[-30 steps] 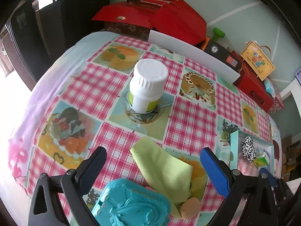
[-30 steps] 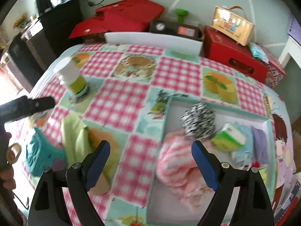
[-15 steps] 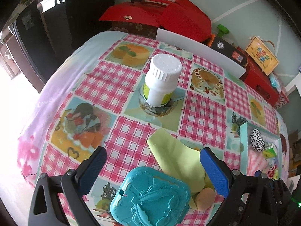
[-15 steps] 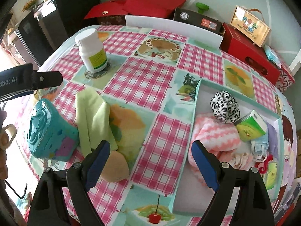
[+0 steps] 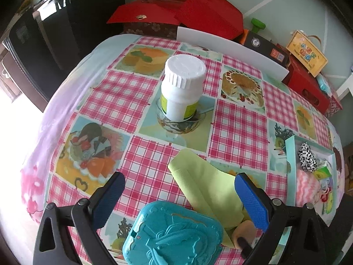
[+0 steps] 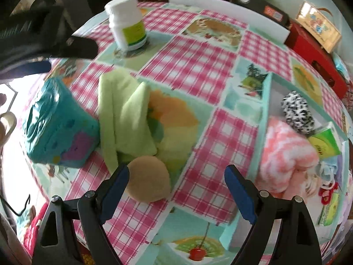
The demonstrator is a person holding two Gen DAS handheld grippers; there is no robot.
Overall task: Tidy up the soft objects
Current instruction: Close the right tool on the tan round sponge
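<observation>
- Tan sponge puff (image 6: 149, 178) is lying on the checked desk (image 6: 198, 66), touching my right tongs' (image 6: 176, 190) left pad; those tongs are hanging released above it.
- I am holding the left tongs (image 5: 179, 196) released over the teal box (image 5: 174, 234) and green cloth (image 5: 207, 187).
- Pink knit (image 6: 286, 154) is sitting inside the tray (image 6: 265, 101).

honestly nothing here reads clearly. the white bottle (image 6: 128, 22) has a green-and-white label with print too blurred to make out. the yellow gift box (image 5: 306, 54) by the wall shows colourful characters on its front, but i can't tell what they say. the black box (image 5: 264, 46) has a round emblem and a small red-and-blue sticker, both too small. the green packet (image 6: 324, 143) in the tray (image 6: 265, 101) has dark print, illegible too.
</observation>
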